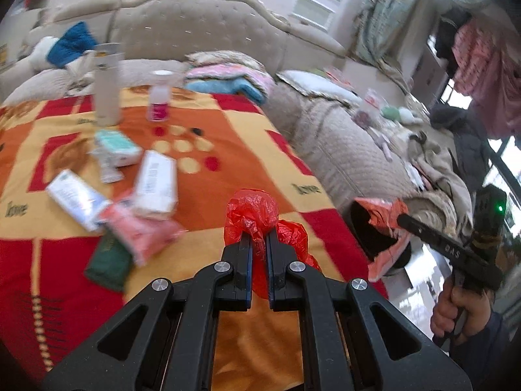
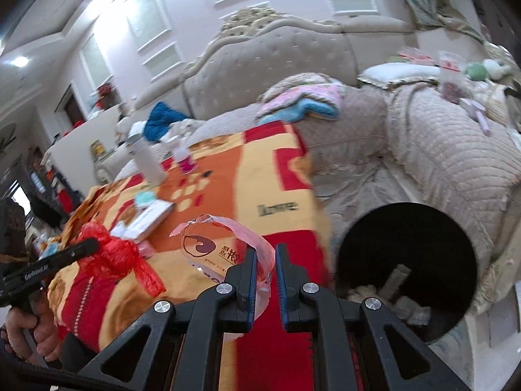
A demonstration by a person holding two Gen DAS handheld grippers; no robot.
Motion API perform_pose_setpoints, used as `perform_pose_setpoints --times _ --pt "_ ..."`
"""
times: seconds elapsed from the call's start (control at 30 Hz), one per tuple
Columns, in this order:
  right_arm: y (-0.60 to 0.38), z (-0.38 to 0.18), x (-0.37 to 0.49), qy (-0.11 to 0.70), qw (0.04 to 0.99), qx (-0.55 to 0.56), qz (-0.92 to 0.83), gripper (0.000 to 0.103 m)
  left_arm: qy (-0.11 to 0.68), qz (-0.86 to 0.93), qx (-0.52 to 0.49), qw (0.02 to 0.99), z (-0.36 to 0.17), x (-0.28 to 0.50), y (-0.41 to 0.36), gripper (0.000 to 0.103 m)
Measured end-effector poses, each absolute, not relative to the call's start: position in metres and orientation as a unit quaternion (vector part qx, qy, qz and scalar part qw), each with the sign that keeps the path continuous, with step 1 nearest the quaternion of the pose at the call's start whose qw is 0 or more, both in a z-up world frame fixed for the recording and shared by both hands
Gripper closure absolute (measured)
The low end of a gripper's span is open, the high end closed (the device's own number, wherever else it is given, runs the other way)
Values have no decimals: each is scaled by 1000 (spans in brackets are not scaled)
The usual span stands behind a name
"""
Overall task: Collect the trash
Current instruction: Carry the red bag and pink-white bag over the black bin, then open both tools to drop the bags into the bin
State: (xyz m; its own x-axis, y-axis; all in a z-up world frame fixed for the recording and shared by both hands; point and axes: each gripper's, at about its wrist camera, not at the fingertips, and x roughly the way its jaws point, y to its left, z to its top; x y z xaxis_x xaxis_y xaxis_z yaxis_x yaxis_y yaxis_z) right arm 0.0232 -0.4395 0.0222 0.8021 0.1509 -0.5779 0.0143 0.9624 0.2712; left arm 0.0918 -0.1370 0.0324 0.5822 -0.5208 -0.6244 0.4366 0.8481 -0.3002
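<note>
Red crinkled plastic bag (image 1: 252, 218) is pinched in your left hand-held gripper (image 1: 259, 244); carry it over the round black bin (image 2: 407, 260) beside the bed's (image 2: 283, 176) edge before spreading the jaws, as with the pink printed wrapper (image 2: 224, 244) pinched in your right hand-held gripper (image 2: 264, 280).

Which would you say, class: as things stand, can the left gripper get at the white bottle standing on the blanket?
Probably not yet. The left gripper is shut on a red plastic bag, so its jaws are taken. The white bottle stands beyond scattered packets.
</note>
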Motion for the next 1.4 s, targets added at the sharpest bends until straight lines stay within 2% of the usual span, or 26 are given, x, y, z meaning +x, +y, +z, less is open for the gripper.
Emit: perform_pose_setpoints --times 0.27,0.5,0.57,0.6,0.63,0.73,0.8,0.83,0.87,0.93,1.17,1.4 --pt "-506 26 23 313 939 131 -49 93 361 -358 -13 861 35 105 -246 99" --pt "-565 3 39 353 922 120 -106 93 381 -403 6 832 18 122 -333 99" --pt "-572 -4 45 367 915 124 -113 80 387 -406 15 828 12 125 -350 98" --pt "-576 -7 45 371 912 125 -126 66 391 -405 25 826 6 127 -361 98" --pt "-578 -8 44 369 912 126 -131 59 396 -406 31 823 2 129 -369 98" --pt "-581 -7 39 360 914 130 -134 58 416 -421 34 805 -9 132 -386 97" --pt "-583 -5 36 358 915 125 -136 58 428 -428 35 795 -15 131 -391 91" --pt "-583 -4 36 358 915 123 -138 58 433 -432 32 791 -18 130 -392 76" --pt "-583 -3 35 357 915 123 -140 58 433 -431 31 791 -19 129 -391 52" --pt "-584 1 31 352 916 129 -145 58 421 -421 24 803 -17 125 -383 28" --pt "-564 19 20 335 922 140 -138 58 422 -397 13 815 -10 121 -344 28" --pt "-496 29 36 329 932 125 -83 57 395 -325 -13 859 -2 104 -230 28"
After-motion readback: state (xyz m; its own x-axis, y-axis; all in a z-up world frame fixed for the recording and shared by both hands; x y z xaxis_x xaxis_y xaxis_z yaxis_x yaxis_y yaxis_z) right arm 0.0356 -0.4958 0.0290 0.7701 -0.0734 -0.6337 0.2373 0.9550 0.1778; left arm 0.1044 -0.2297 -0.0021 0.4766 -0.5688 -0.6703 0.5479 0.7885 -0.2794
